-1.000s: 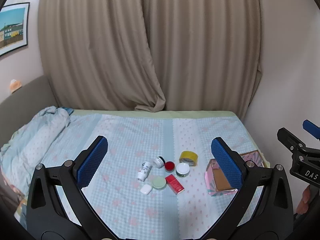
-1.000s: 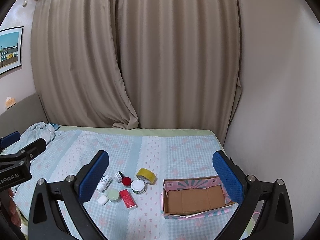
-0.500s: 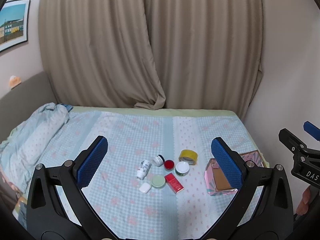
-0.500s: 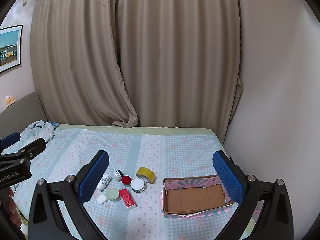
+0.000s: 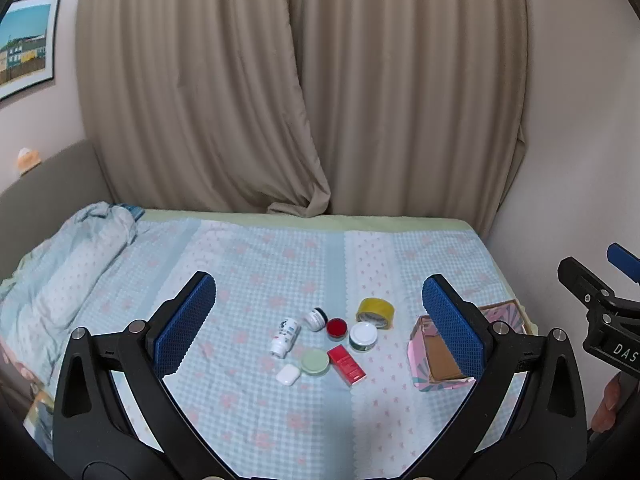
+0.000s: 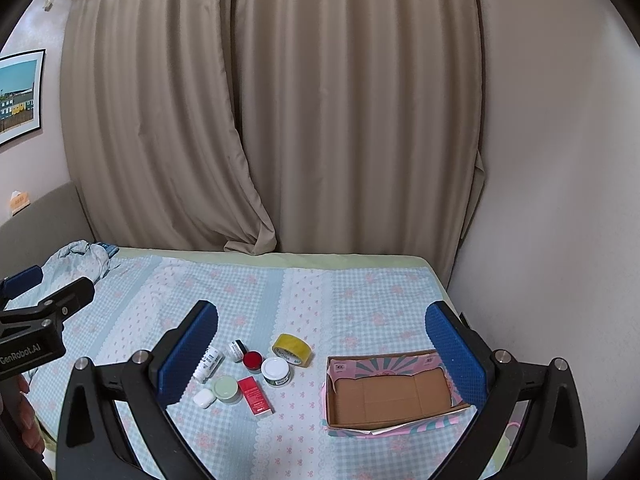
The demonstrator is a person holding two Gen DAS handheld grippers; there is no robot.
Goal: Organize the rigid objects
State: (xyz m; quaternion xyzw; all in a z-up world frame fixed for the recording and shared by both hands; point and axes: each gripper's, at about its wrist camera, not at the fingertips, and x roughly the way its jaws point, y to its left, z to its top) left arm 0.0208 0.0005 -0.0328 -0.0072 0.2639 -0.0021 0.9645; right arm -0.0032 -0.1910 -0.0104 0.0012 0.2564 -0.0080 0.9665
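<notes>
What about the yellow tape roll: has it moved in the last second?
No. The yellow tape roll lies in the same spot, beside the white-lidded jar and left of the cardboard box.

A bed (image 6: 304,292) fills the low part of both views. Its sheet is light blue with small checks and pink flowers. A crumpled blanket (image 5: 72,264) lies on the left side of the bed. Long beige curtains (image 5: 304,92) hang behind the bed and touch its far edge. A framed picture (image 5: 24,44) of colored houses hangs on the wall to the left. A grey headboard (image 5: 48,184) stands under the picture.
</notes>
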